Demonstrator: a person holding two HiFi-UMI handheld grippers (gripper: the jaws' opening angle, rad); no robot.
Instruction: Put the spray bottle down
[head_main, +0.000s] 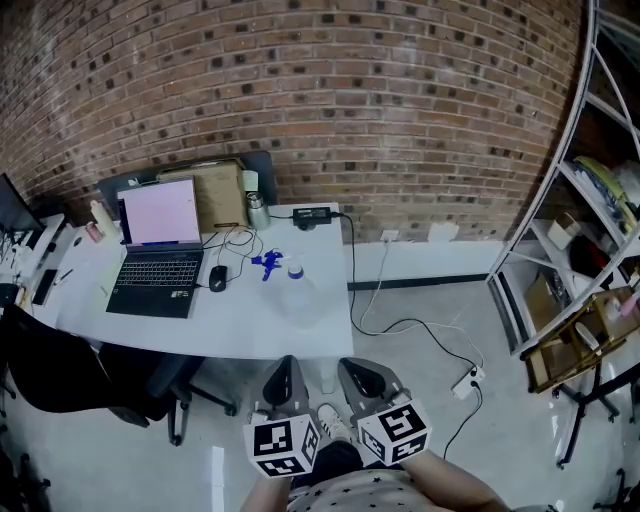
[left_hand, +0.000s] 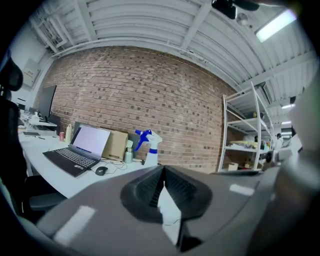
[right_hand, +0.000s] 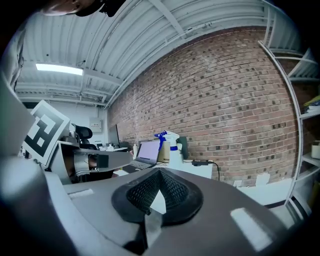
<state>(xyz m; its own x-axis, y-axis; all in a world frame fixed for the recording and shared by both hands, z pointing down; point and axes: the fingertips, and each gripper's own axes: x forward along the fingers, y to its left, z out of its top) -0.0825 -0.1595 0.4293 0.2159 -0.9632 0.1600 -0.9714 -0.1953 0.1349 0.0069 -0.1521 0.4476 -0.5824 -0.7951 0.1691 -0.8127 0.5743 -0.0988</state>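
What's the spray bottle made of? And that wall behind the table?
The spray bottle looks like plastic: a cloudy, see-through body with a blue trigger head. The wall looks like rough, matte brick: reddish blocks with pale mortar lines.

A white table (head_main: 245, 330) carries an open laptop (head_main: 155, 255), with a mouse (head_main: 218, 279) just beside it, and cables (head_main: 236, 241). The spray bottle (head_main: 297, 293) stands upright on it too, near the right end.

The spray bottle (head_main: 298, 297) is cloudy translucent plastic, with blue plastic at its top. The counter (head_main: 250, 325) is smooth, matt white. The brick wall (head_main: 400, 100) is rough. The box (head_main: 220, 195) is plain brown cardboard, the flask (head_main: 258, 213) dull metal, the laptop (head_main: 155, 272) matt dark.
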